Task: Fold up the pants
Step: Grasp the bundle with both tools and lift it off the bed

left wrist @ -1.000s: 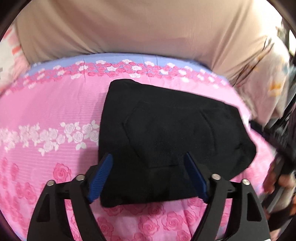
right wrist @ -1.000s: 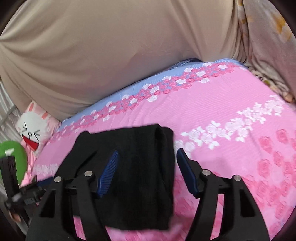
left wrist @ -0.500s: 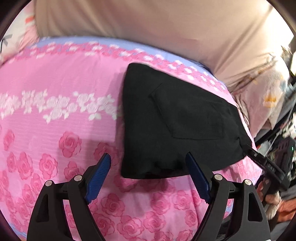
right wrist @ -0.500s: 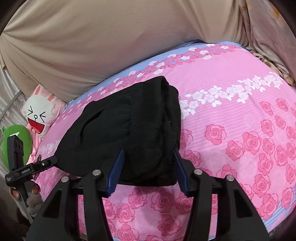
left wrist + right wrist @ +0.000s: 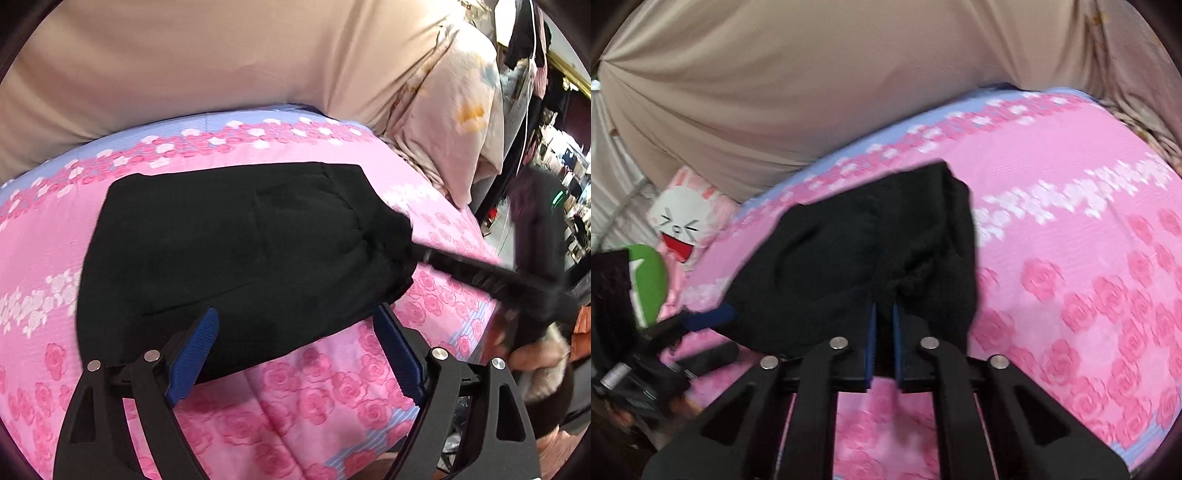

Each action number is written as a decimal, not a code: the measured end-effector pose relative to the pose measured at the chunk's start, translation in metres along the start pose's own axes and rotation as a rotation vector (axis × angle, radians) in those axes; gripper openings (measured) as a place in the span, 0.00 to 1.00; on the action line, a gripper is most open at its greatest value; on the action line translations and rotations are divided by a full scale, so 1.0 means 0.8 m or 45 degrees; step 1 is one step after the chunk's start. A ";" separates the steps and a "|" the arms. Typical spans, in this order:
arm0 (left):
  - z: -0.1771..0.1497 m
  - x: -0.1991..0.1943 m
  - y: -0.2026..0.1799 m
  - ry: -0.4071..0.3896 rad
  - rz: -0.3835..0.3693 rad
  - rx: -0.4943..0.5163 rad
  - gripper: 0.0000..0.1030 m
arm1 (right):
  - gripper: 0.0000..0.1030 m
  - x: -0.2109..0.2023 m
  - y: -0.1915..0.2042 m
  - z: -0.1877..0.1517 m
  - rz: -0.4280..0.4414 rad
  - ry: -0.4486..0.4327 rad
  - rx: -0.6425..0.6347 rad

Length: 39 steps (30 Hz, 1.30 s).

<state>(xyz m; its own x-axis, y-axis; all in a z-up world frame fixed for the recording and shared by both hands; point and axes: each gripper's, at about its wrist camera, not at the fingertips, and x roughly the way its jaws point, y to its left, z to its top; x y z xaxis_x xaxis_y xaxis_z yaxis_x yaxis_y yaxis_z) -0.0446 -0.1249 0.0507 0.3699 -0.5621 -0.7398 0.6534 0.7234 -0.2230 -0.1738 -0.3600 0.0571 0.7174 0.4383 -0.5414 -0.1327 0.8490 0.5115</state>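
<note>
The right hand-held gripper [image 5: 882,328] has its blue pads pinched together on the near hem of the folded black knit pants [image 5: 236,251]. The left hand-held gripper [image 5: 295,350] has its pads wide apart astride the bundle's near edge, gripping nothing. To my eye the next move is a smoothing tug: pull low and level so the layers don't slide. The pants lie as a thick, ribbed rectangle near the front edge of the bed's pink rose-print sheet [image 5: 303,398].
</note>
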 end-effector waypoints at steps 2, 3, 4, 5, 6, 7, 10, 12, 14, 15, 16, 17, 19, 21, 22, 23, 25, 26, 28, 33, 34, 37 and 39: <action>0.001 -0.003 0.001 -0.009 0.003 -0.006 0.81 | 0.05 -0.036 0.021 0.019 0.156 -0.109 -0.018; 0.002 -0.005 0.003 -0.016 0.008 -0.015 0.81 | 0.04 -0.049 0.023 0.024 0.186 -0.143 -0.027; 0.002 -0.009 0.007 -0.028 0.018 -0.025 0.81 | 0.04 -0.052 0.021 0.024 0.170 -0.148 -0.037; 0.002 -0.013 0.011 -0.043 0.037 -0.038 0.82 | 0.04 -0.048 0.014 0.020 0.086 -0.138 -0.050; 0.001 -0.016 0.017 -0.046 0.048 -0.051 0.82 | 0.04 -0.029 -0.004 0.006 -0.106 -0.075 -0.068; -0.001 -0.019 0.023 -0.046 0.052 -0.068 0.81 | 0.05 -0.012 -0.019 -0.006 -0.219 0.001 -0.072; -0.008 -0.027 0.051 -0.039 0.092 -0.132 0.81 | 0.13 0.010 -0.059 -0.040 -0.246 0.104 0.052; -0.008 -0.033 0.069 -0.048 0.133 -0.174 0.82 | 0.31 -0.008 -0.056 -0.034 -0.233 0.051 0.067; -0.010 -0.041 0.097 -0.067 0.134 -0.260 0.83 | 0.62 -0.017 -0.058 -0.027 -0.255 -0.003 0.074; -0.012 -0.044 0.112 -0.071 0.116 -0.310 0.84 | 0.67 -0.015 -0.061 -0.025 -0.254 0.007 0.084; -0.015 -0.045 0.131 -0.070 0.089 -0.380 0.84 | 0.67 -0.011 -0.061 -0.024 -0.247 0.026 0.097; -0.018 -0.043 0.144 -0.067 0.069 -0.426 0.84 | 0.69 -0.002 -0.063 -0.023 -0.214 0.053 0.129; -0.025 -0.035 0.166 -0.040 0.046 -0.517 0.84 | 0.73 0.016 -0.078 -0.026 -0.143 0.121 0.215; -0.031 -0.020 0.179 -0.005 0.040 -0.550 0.84 | 0.73 0.035 -0.084 -0.032 -0.089 0.184 0.264; -0.032 -0.013 0.181 0.016 0.035 -0.557 0.84 | 0.73 0.044 -0.085 -0.035 -0.072 0.202 0.290; -0.035 -0.003 0.184 0.041 0.012 -0.569 0.84 | 0.73 0.051 -0.085 -0.038 -0.048 0.218 0.310; -0.036 0.012 0.183 0.075 -0.064 -0.589 0.84 | 0.74 0.057 -0.084 -0.038 -0.017 0.204 0.335; -0.035 0.019 0.184 0.082 -0.107 -0.607 0.84 | 0.74 0.060 -0.084 -0.037 -0.008 0.207 0.346; -0.033 0.031 0.187 0.094 -0.166 -0.638 0.84 | 0.72 0.066 -0.087 -0.034 0.013 0.206 0.397; -0.019 0.035 0.180 0.060 -0.202 -0.597 0.53 | 0.38 0.066 -0.076 -0.025 0.024 0.188 0.357; -0.016 0.029 0.175 0.046 -0.181 -0.564 0.44 | 0.36 0.059 -0.067 -0.023 0.006 0.177 0.318; -0.011 0.006 0.161 0.026 -0.104 -0.477 0.33 | 0.35 0.042 -0.046 -0.020 -0.006 0.164 0.248; -0.013 -0.010 0.154 0.033 -0.106 -0.451 0.32 | 0.34 0.027 -0.035 -0.021 0.009 0.170 0.211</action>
<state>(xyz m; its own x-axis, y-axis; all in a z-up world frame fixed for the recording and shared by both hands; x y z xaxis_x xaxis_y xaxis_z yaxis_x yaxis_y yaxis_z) 0.0258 -0.0271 0.0225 0.3049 -0.6178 -0.7249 0.4093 0.7722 -0.4859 -0.1664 -0.3692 0.0199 0.6187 0.4888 -0.6150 -0.0156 0.7904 0.6124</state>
